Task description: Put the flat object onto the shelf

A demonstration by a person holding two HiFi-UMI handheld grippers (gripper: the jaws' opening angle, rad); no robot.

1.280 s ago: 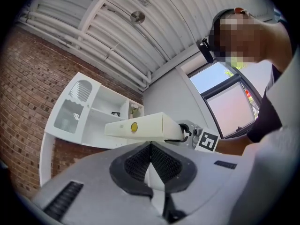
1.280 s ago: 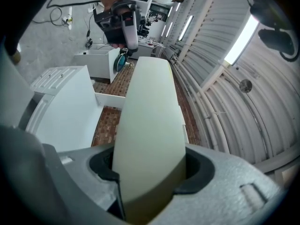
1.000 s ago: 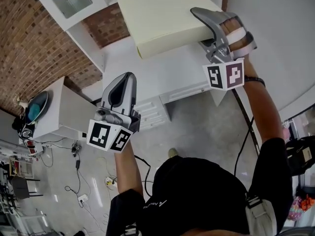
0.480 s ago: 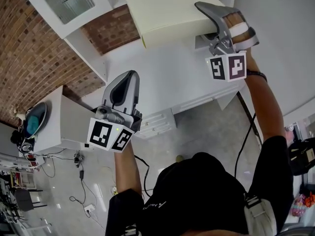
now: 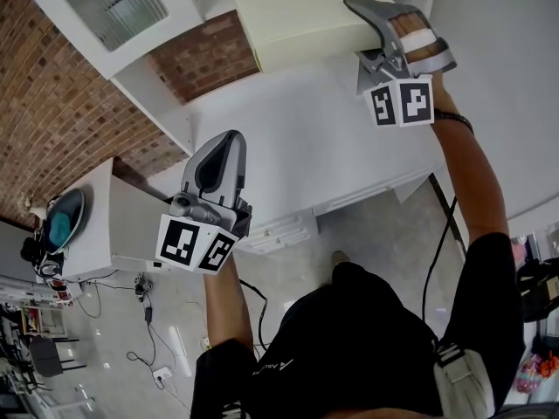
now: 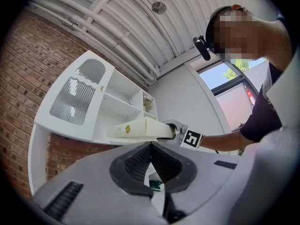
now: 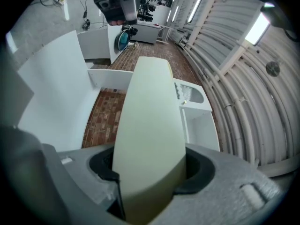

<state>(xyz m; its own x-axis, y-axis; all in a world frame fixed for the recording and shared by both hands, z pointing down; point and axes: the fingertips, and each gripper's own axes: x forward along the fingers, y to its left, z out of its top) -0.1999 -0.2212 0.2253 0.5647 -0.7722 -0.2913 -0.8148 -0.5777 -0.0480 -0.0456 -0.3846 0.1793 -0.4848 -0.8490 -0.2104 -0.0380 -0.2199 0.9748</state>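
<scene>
The flat object is a cream box (image 5: 297, 11), held up at the top of the head view with its far end cut off by the frame edge. My right gripper (image 5: 360, 26) is shut on the box's near end, one jaw above it and one below; in the right gripper view the box (image 7: 150, 125) fills the gap between the pads. The white shelf unit (image 6: 117, 102) stands just beyond the box (image 6: 136, 128), its compartments open. My left gripper (image 5: 225, 142) hangs lower at centre left, shut with nothing in it, jaw tips touching (image 6: 151, 146).
A white counter (image 5: 306, 138) lies below the box, with drawers (image 5: 279, 230) under its edge. A brick wall (image 5: 52, 103) runs along the left. A low white cabinet (image 5: 113, 225) bears a teal object (image 5: 63, 212). Cables (image 5: 148, 321) lie on the floor.
My right gripper has carried the box upward and away, so less of it shows at the top of the head view. The left gripper has barely moved.
</scene>
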